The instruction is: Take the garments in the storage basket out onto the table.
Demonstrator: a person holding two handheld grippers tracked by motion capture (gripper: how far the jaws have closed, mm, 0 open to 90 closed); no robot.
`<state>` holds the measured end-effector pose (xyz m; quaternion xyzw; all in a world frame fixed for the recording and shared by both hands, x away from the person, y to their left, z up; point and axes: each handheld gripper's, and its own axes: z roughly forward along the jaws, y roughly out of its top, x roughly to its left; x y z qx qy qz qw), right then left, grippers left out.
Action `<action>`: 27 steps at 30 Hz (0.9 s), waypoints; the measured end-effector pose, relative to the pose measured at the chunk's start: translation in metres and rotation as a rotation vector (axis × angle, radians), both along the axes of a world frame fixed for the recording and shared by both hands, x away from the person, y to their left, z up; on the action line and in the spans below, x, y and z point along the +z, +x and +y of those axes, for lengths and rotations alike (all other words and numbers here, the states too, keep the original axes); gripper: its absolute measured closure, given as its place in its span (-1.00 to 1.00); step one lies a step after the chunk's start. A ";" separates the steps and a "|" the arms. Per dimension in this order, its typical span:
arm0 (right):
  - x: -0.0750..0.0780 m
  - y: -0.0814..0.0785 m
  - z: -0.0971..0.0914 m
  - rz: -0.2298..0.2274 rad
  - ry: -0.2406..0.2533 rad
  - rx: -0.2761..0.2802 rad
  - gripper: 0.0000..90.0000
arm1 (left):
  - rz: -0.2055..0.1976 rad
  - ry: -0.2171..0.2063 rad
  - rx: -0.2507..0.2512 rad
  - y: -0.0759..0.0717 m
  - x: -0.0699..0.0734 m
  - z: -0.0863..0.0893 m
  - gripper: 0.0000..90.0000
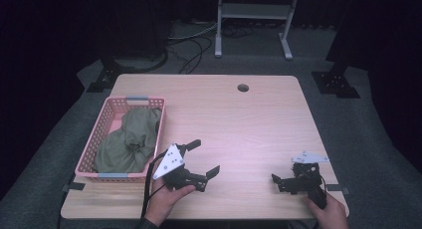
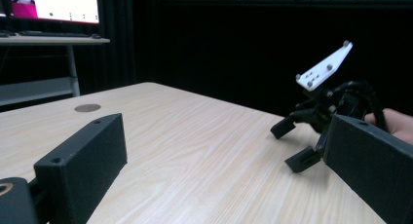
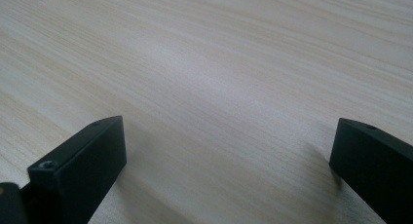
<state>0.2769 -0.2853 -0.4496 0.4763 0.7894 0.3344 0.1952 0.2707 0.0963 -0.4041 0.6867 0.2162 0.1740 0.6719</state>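
Note:
A person holds my left gripper (image 1: 204, 158) over the front middle of the wooden table (image 1: 239, 119), just right of a pink basket (image 1: 107, 112). Its jaws stand wide apart with nothing between them. An olive green cloth (image 1: 128, 139) lies crumpled in the basket. My right gripper (image 1: 283, 173) is low at the front right, jaws pointing left, open and empty. In the left gripper view my own jaws frame bare wood, and the right gripper (image 2: 292, 146) faces me with its white plate (image 2: 325, 65) on top. In the right gripper view, wood grain lies between the spread jaws.
A round cable hole (image 1: 243, 87) sits near the table's far edge. Grey carpet surrounds the table, with a white stand (image 1: 254, 12) and cables behind it. A lit monitor (image 2: 53, 5) on a desk shows in the left gripper view.

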 end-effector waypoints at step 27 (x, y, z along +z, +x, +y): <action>0.000 0.000 0.000 0.000 -0.001 0.001 -1.00 | 0.021 -0.011 -0.002 0.006 0.051 0.008 -0.97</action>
